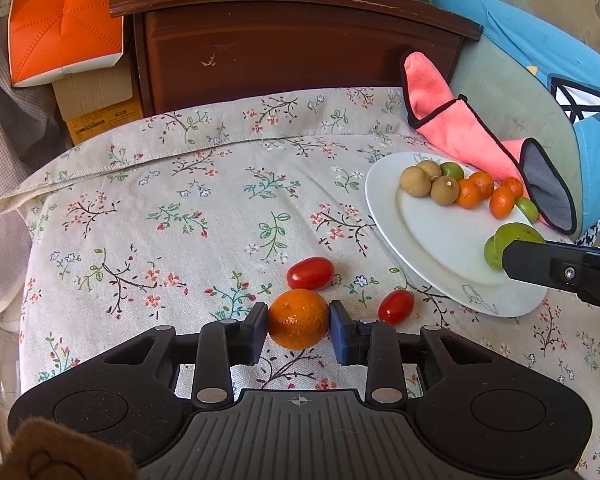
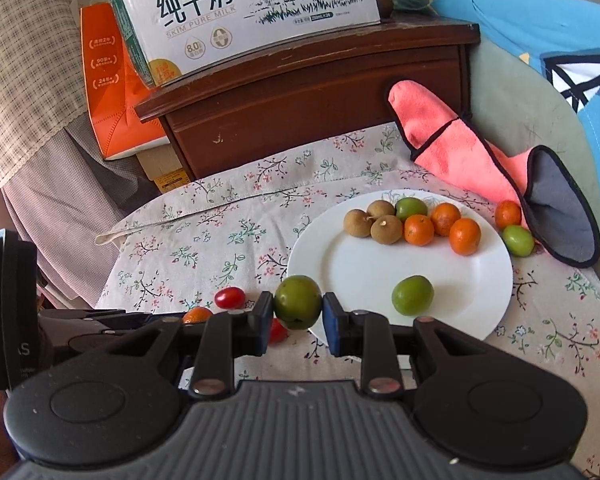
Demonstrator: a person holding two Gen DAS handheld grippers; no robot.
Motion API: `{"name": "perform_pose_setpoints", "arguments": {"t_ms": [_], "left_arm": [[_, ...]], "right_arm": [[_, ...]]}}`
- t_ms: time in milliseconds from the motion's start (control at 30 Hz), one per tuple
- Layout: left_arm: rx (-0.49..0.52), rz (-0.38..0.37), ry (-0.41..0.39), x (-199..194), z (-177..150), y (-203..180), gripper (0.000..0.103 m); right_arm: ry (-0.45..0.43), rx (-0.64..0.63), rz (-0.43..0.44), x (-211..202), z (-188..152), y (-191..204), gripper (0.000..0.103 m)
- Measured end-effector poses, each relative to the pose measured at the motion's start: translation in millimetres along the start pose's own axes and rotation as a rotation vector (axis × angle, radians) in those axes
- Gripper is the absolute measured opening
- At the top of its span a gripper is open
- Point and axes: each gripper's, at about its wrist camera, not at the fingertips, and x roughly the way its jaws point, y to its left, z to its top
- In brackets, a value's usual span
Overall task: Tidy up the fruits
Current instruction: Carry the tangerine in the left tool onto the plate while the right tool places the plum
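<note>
Two grips on: left gripper [image 1: 298,320] pinches the small round orange citrus [image 1: 298,319] just left of the white round plate [image 2: 340,276]; right gripper [image 2: 297,308] squeezes the round green fruit [image 2: 298,302] over its near rim. I'd place each beside its matching cluster, releasing low so nothing rolls.

On my right camera the milk carton [image 2: 244,12] on the cabinet [image 2: 312,96] reads "纯牛奶", "SKIM PURE MILK" and "8.0". The orange box [image 1: 60,20] beside it shows "24年+" in my left view; its other print is too small to read.
</note>
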Motion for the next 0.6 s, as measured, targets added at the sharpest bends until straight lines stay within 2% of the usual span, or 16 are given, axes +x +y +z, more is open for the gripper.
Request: {"name": "perform_pose_setpoints", "arguments": {"t_ms": [200, 367, 600], "left_arm": [[0.002, -0.081, -0.049, -7.8, 12.7, -14.7, 0.030], [0.008, -0.133, -0.087, -4.9, 22.7, -27.7, 0.030], [0.053, -0.186, -0.117, 4.6, 32.7, -51.5, 0.030]], "right_arm": [[-0.017, 0.112, 0.001, 1.3, 15.4, -27.1, 0.027], [-0.069, 0.144, -0.012, 1.3, 31.5, -41.4, 0.027], [-0.047, 0.197, -0.056, 15.9, 36.2, -62.5, 0.027]]}}
